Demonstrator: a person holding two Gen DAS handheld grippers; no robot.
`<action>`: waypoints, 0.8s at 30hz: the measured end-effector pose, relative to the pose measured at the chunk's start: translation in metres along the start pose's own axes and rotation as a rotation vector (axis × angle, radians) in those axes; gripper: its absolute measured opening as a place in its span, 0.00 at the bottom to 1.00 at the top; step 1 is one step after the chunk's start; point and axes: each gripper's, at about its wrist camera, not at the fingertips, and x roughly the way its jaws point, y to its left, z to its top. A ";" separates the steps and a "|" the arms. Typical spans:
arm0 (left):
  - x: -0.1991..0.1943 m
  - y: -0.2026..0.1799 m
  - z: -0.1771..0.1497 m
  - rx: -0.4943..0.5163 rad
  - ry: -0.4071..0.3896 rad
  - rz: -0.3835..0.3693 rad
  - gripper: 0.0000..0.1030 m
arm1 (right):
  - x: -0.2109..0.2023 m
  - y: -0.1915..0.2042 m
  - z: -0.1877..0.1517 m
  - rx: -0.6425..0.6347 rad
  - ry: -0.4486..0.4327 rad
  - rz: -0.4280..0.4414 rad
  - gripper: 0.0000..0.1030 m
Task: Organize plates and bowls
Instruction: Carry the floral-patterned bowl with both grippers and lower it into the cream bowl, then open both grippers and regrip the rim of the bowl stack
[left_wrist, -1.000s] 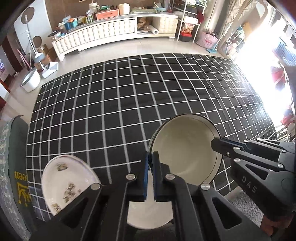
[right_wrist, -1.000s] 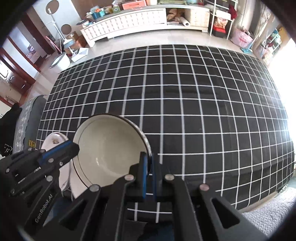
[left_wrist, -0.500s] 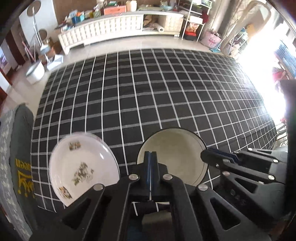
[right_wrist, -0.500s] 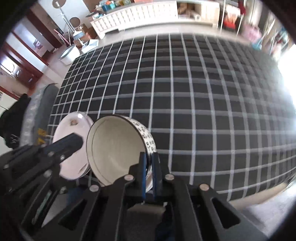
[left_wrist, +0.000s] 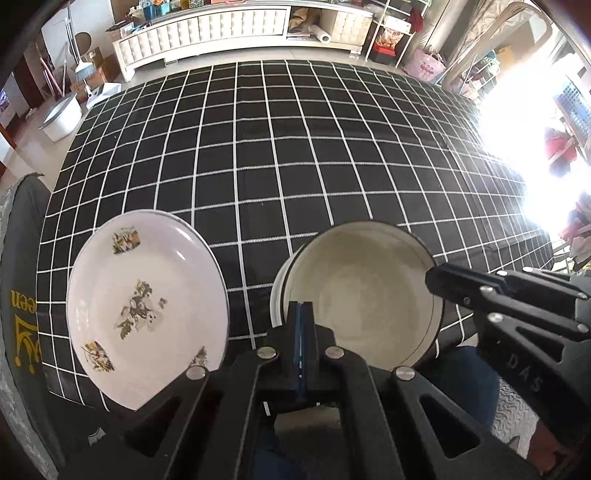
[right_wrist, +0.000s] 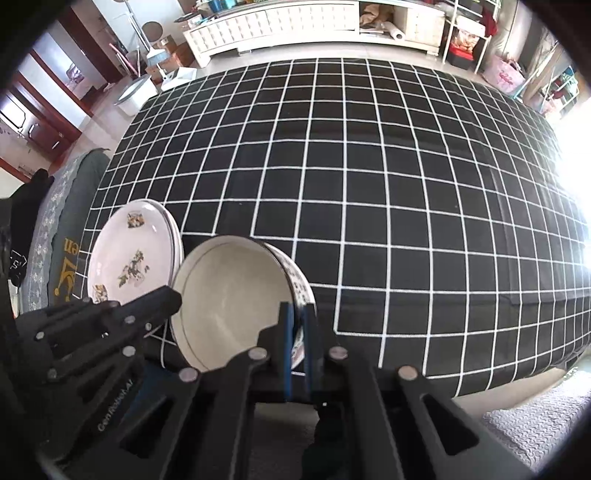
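A cream bowl (left_wrist: 362, 295) with a dark rim and patterned outside sits tilted near the front edge of the black grid cloth (left_wrist: 280, 147); it also shows in the right wrist view (right_wrist: 232, 299). My right gripper (right_wrist: 298, 314) is shut on the bowl's right rim. My left gripper (left_wrist: 301, 314) is shut and empty, just at the bowl's near left rim. A white plate (left_wrist: 144, 302) with flower prints lies to the left of the bowl, on a stack as seen in the right wrist view (right_wrist: 136, 254).
The black grid cloth covers a wide table. A dark green cushion (left_wrist: 22, 295) with yellow letters lies at the left edge. A white cabinet (left_wrist: 221, 26) and shelves stand across the floor behind.
My left gripper let go of the bowl's rim, closed and pulled back and left. The plate now shows fully. The right gripper still holds the bowl, now lower on the cloth.
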 end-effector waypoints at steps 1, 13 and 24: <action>0.003 0.000 -0.002 0.004 0.001 0.001 0.00 | 0.001 -0.001 -0.001 0.001 0.001 0.002 0.07; -0.028 -0.003 -0.007 0.042 -0.033 0.005 0.00 | -0.029 -0.002 -0.005 -0.047 -0.086 -0.007 0.07; -0.041 0.005 -0.007 0.054 -0.035 -0.016 0.30 | -0.016 -0.011 -0.009 -0.021 -0.029 -0.039 0.11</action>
